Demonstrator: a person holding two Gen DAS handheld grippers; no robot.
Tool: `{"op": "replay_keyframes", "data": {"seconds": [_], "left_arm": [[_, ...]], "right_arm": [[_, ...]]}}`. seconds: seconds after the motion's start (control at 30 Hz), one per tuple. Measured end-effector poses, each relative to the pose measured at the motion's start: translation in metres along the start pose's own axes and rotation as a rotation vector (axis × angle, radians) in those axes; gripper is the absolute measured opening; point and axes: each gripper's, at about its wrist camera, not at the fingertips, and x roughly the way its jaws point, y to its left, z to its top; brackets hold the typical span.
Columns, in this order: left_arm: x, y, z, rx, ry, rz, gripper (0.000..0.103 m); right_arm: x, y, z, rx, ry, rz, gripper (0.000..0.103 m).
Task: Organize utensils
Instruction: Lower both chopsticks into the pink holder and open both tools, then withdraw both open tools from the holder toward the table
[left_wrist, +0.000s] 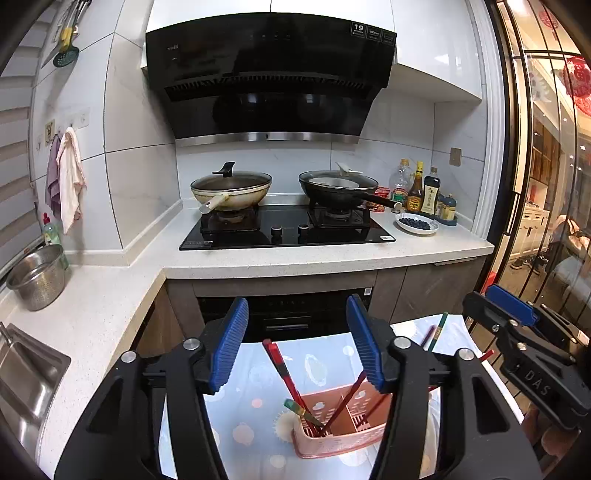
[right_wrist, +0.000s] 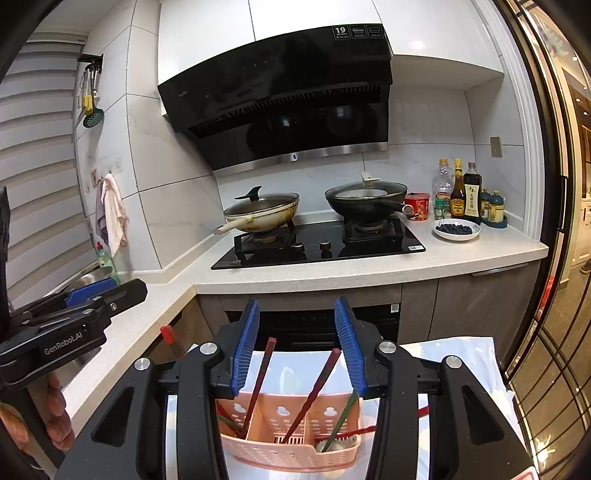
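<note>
Bench (left_wrist: 266, 373): we see its patterned light-blue cloth carrying the work, near us and in front of the stove counter, probably so the sorting stays away from the cooking.
Holder (right_wrist: 291, 439): the pink perforated caddy sits on the bench with 3 compartments in the right wrist view; dividers keep the sticks leaning upright.
Left gripper (left_wrist: 297, 343): we hold it above the holder, blue pads spread wide, nothing between them and touching nothing.
Right gripper (right_wrist: 295, 347): likewise wide open and empty, hovering over the holder; we judge both are free for the next pick.
Chopsticks in holder (right_wrist: 258, 384): dark red ones lean in the left and middle compartments, a greenish one at the right.
Loose chopsticks (left_wrist: 439, 330): some lie on the cloth to the far right of the holder, apart from it, still to be sorted.
</note>
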Motion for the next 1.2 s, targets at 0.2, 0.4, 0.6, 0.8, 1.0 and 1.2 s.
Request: {"op": "replay_keyframes", "data": {"seconds": [0.2, 0.4, 0.6, 0.8, 1.0, 1.2], "left_arm": [[-0.019, 0.003, -0.010, 0.006, -0.012, -0.001, 0.064], [-0.047, 0.002, -0.029, 0.019, -0.023, -0.001, 0.068], [-0.074, 0.002, -0.055, 0.024, -0.018, 0.005, 0.068], [-0.098, 0.002, -0.083, 0.036, -0.014, 0.025, 0.072], [-0.116, 0.004, -0.107, 0.036, -0.005, 0.052, 0.077], [-0.129, 0.005, -0.130, 0.023, 0.015, 0.051, 0.078]], "right_arm": [[-0.030, -0.001, -0.009, 0.000, -0.012, 0.008, 0.051], [-0.064, 0.000, -0.029, 0.008, -0.005, 0.020, 0.053], [-0.095, 0.008, -0.059, -0.017, 0.013, 0.011, 0.053], [-0.119, 0.018, -0.092, -0.027, 0.057, 0.026, 0.053], [-0.140, 0.031, -0.126, -0.051, 0.098, 0.035, 0.053], [-0.159, 0.048, -0.157, -0.102, 0.127, 0.031, 0.053]]}}
